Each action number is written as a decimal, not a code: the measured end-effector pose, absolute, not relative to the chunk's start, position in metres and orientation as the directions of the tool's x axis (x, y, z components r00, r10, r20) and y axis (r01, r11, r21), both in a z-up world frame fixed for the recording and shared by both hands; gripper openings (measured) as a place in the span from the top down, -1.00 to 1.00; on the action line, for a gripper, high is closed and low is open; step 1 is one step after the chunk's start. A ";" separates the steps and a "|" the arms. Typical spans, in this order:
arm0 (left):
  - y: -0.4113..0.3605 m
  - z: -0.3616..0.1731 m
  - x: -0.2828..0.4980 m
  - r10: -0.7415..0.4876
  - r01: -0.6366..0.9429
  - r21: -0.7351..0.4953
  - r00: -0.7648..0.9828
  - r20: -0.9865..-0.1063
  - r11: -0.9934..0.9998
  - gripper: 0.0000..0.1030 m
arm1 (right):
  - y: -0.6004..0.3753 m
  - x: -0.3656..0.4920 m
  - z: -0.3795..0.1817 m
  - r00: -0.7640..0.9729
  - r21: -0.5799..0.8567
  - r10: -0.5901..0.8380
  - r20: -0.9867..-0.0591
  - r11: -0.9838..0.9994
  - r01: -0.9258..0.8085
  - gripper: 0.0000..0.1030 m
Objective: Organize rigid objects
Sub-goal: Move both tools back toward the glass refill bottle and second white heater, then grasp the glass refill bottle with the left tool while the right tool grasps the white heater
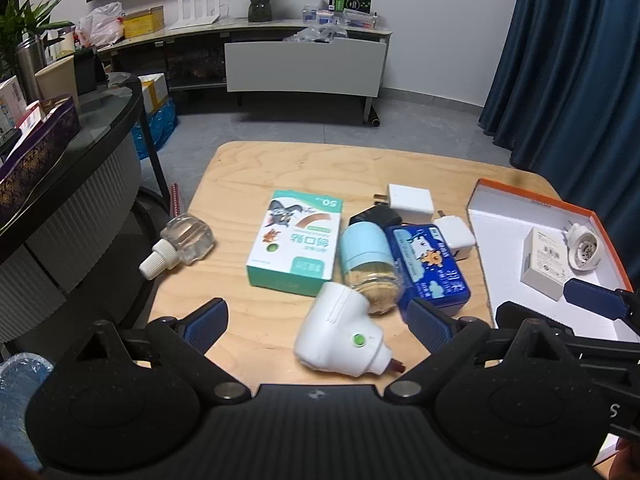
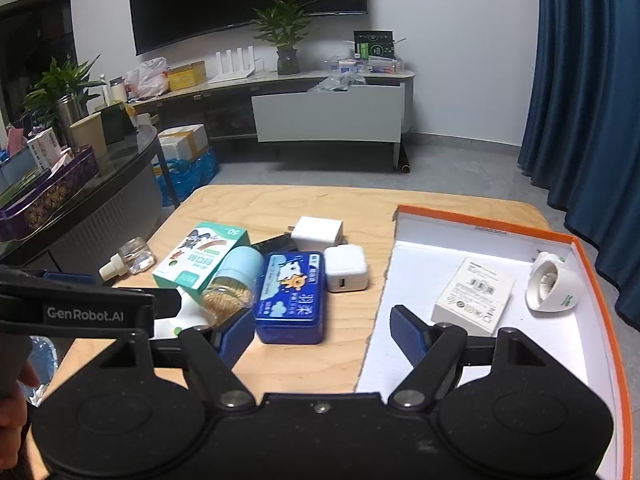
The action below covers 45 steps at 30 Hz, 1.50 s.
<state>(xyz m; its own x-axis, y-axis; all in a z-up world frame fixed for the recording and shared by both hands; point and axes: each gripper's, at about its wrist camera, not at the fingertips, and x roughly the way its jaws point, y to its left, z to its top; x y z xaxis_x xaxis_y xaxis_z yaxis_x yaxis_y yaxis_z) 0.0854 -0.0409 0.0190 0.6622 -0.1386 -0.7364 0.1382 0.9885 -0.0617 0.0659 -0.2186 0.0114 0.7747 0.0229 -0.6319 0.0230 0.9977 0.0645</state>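
Table (image 1: pixel 256 168): light wood, rounded corners, seen beyond both pairs of tongs.

Tray (image 2: pixel 460 240): white inside, orange rim, lying ahead of the right tongs (image 2: pixel 322 330), whose right finger is over its near floor. Held in it, well ahead: a flat white box (image 2: pixel 476 292) and, just right of that, a round white plug (image 2: pixel 554 286).

Green box (image 1: pixel 296 236): flat, printed, ahead of the left tongs (image 1: pixel 318 322), between their fingers' lines.

Blue tin (image 2: pixel 290 296): ahead of the right tongs, nearer their left finger; touched on its left by a jar (image 1: pixel 370 264) with a pale blue cap, lying on its side.

White vaporiser (image 1: pixel 340 332): with a green dot, lying between the left fingers, apart from both pads.

Chargers: one white (image 2: pixel 346 268) beyond the tin, a second white (image 1: pixel 410 202) farther on, a black one (image 1: pixel 374 214) largely hidden behind the jar.

Clear bottle (image 1: pixel 182 244): white cap, on its side, far left of the left tongs, near the table edge.

Left tongs: spread wide, nothing pinched. Right tongs: spread wide, nothing pinched.

Hard to make out: the box print; the vaporiser in the right view, mostly covered by the left tongs' arm.
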 end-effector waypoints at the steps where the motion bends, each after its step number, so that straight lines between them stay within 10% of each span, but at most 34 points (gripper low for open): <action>1: -0.039 0.019 0.085 -0.136 0.137 -0.060 0.663 -0.736 0.989 -0.91 | -0.217 0.066 0.011 0.773 0.066 0.026 -0.633 0.998 0.021 -0.72; 45: 0.070 -0.027 0.169 -0.066 0.154 0.055 0.685 -0.726 0.987 -1.00 | -0.129 0.102 -0.037 0.739 0.083 0.149 -0.657 0.989 -0.126 -0.77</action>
<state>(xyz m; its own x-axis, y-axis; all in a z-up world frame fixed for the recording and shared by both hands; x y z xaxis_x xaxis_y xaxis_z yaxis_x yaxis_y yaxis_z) 0.1688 0.0698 -0.0274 0.6848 -0.0663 -0.7257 0.1536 0.9866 0.0548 0.1021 -0.1290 -0.0369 0.7389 0.1494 -0.6571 -0.1259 0.9886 0.0832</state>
